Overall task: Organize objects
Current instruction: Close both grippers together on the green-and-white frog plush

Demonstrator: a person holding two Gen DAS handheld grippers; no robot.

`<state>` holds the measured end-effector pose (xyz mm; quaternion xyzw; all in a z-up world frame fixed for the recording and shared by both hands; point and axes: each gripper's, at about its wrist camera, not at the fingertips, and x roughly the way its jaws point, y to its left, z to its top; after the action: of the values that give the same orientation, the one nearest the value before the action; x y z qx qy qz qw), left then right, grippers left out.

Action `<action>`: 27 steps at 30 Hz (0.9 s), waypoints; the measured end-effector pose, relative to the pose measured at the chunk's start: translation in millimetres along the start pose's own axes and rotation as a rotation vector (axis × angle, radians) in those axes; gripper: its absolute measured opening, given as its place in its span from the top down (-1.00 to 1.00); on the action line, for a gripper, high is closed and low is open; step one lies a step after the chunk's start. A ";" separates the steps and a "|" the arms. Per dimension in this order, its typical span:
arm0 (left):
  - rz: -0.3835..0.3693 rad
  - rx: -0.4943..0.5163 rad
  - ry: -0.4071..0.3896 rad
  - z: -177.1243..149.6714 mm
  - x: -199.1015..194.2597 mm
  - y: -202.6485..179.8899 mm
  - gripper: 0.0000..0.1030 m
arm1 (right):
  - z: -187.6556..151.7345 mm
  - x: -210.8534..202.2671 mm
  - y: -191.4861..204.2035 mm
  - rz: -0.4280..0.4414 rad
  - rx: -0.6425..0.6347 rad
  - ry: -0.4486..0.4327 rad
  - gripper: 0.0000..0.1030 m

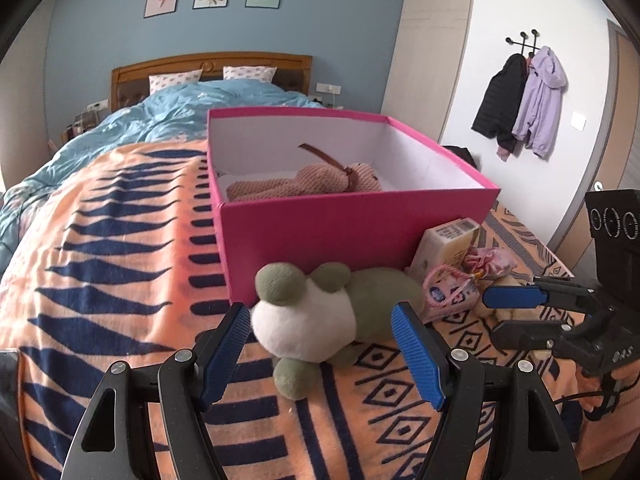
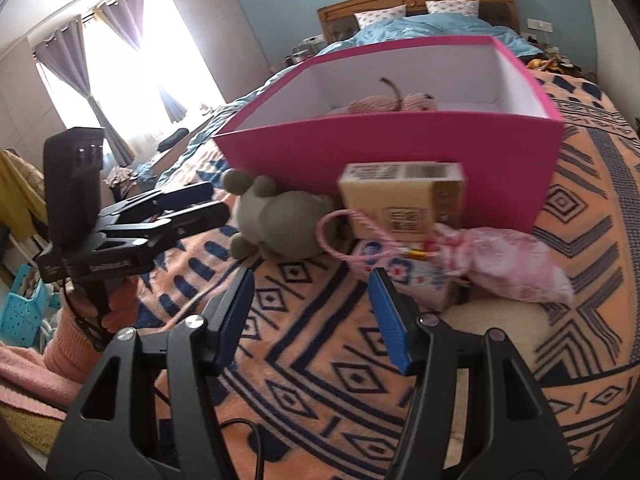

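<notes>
An open pink box (image 1: 320,232) stands on the bed and holds a brown plush bear (image 1: 308,186); the box also shows in the right wrist view (image 2: 400,160). A green and white plush frog (image 1: 320,316) lies in front of it. My left gripper (image 1: 320,356) is open, its fingers on either side of the frog, not touching. Right of the frog lie a beige carton (image 2: 404,200), a pink drawstring pouch (image 2: 508,264) and a small pink packet (image 2: 416,280). My right gripper (image 2: 312,316) is open and empty, just short of the packet and the pouch's cord.
An orange and navy patterned blanket (image 1: 120,280) covers the near bed, with a blue duvet (image 1: 160,116) and pillows beyond. Coats (image 1: 520,100) hang on the right wall. A window with curtains (image 2: 112,60) and floor clutter lie left of the bed.
</notes>
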<state>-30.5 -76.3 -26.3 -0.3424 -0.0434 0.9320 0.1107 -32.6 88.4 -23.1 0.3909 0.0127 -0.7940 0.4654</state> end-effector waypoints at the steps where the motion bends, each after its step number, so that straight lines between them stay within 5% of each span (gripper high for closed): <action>1: 0.002 -0.004 0.004 -0.4 1.2 1.6 -0.46 | 0.0 2.9 2.7 0.007 -0.006 0.003 -0.18; 9: -0.004 -0.040 0.055 -2.4 16.1 17.6 -0.46 | 3.1 41.8 23.0 0.067 -0.037 0.068 -0.18; 27: -0.043 -0.015 0.116 -1.6 29.3 23.4 -0.46 | 23.7 74.6 10.4 -0.032 0.029 0.070 -0.18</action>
<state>-55.4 -92.1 -49.6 -0.3955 -0.0513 0.9077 0.1306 -58.7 19.0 -50.4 0.4251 0.0240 -0.7873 0.4460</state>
